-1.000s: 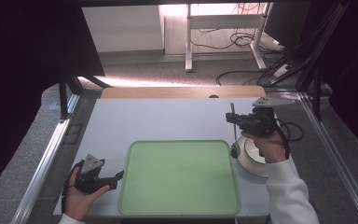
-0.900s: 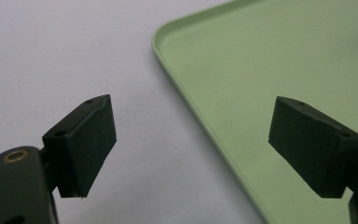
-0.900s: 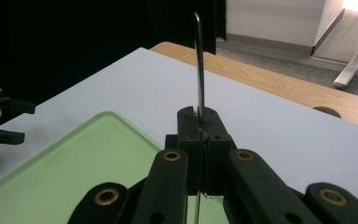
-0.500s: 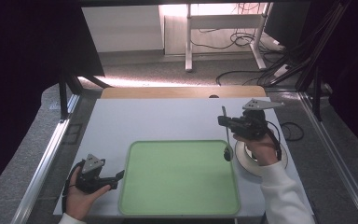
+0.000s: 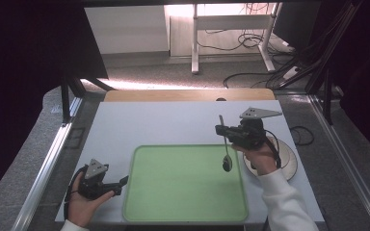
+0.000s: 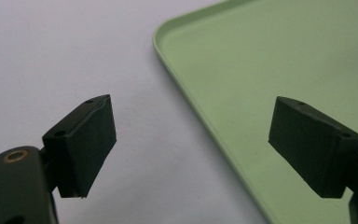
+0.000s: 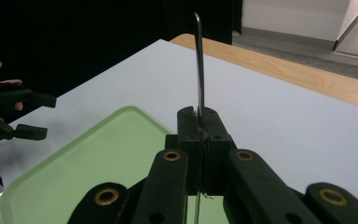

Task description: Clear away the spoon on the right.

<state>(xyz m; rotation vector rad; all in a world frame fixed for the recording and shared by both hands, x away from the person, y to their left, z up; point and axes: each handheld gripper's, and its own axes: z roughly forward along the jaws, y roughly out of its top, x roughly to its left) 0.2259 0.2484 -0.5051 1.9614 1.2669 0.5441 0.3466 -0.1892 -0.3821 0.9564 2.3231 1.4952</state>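
One spoon (image 5: 226, 147) pinched in right gripper (image 5: 220, 129), over green tray (image 5: 183, 215)

Setting: lab or test room, not a home. You sit at a white bench (image 5: 173, 125) with a wooden far edge, framed by black metal rails (image 5: 53, 154) at both sides. Black curtains (image 5: 29, 57) close off your left and right. Grey carpet floor (image 5: 173, 77) beyond the bench. Loose cables (image 5: 250, 77) trail across it to a monitor (image 5: 296, 21) on the floor. Legs of a white desk (image 5: 195, 43) stand behind. Bare pale wall (image 5: 125, 29) at the back.
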